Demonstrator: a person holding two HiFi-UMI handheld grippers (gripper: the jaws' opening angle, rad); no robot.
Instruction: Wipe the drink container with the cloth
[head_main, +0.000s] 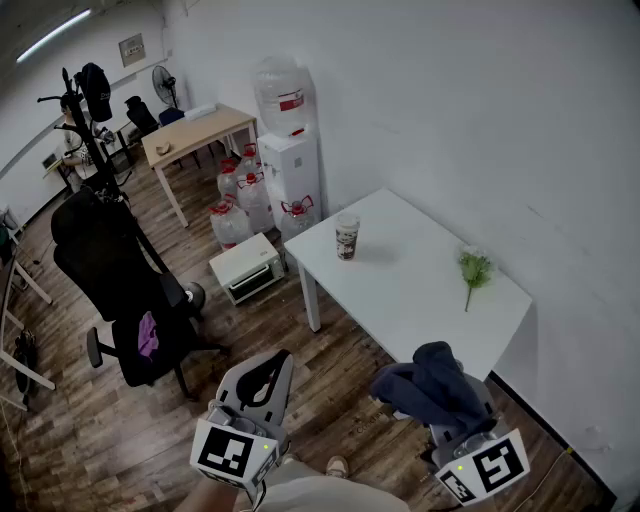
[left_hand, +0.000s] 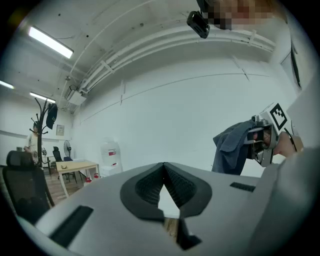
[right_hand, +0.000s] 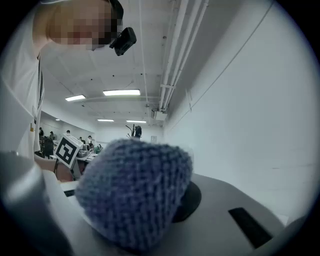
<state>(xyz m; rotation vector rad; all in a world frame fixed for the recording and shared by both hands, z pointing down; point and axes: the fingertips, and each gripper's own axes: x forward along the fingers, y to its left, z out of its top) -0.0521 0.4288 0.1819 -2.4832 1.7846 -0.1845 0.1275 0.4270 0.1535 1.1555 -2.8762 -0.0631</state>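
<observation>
Standing against the white wall on a wood floor, the table (head_main: 420, 300) is the largest item; its top is bare apart from two small things, and its near edge faces open floor. A black chair (head_main: 115, 270) stands well to the left, leaving a wide lane of floor between it and the table.

A water dispenser (head_main: 293, 170) stands just beyond the table's far left corner and carries an upturned clear bottle (head_main: 281, 95); how full the bottle is cannot be told. Several red-capped jugs (head_main: 240, 200) cluster on the floor at the dispenser's foot, with a small white oven (head_main: 247, 267) just in front of them.

Both grippers hang low in the head view, off the table and near its front edge. The left gripper (head_main: 262, 375) has its jaws pressed together with nothing between them, as its own view confirms (left_hand: 164, 172). The right gripper (head_main: 425, 395) is clamped on the cloth (head_main: 400, 385), a dark blue bundle that fills the foreground of its own view (right_hand: 135, 190).

The cup (head_main: 347, 238), the drink container, stands upright near the table's far left corner, close to the edge and well apart from the cloth. Its contents cannot be made out. A green sprig (head_main: 473, 270) lies toward the wall side.
</observation>
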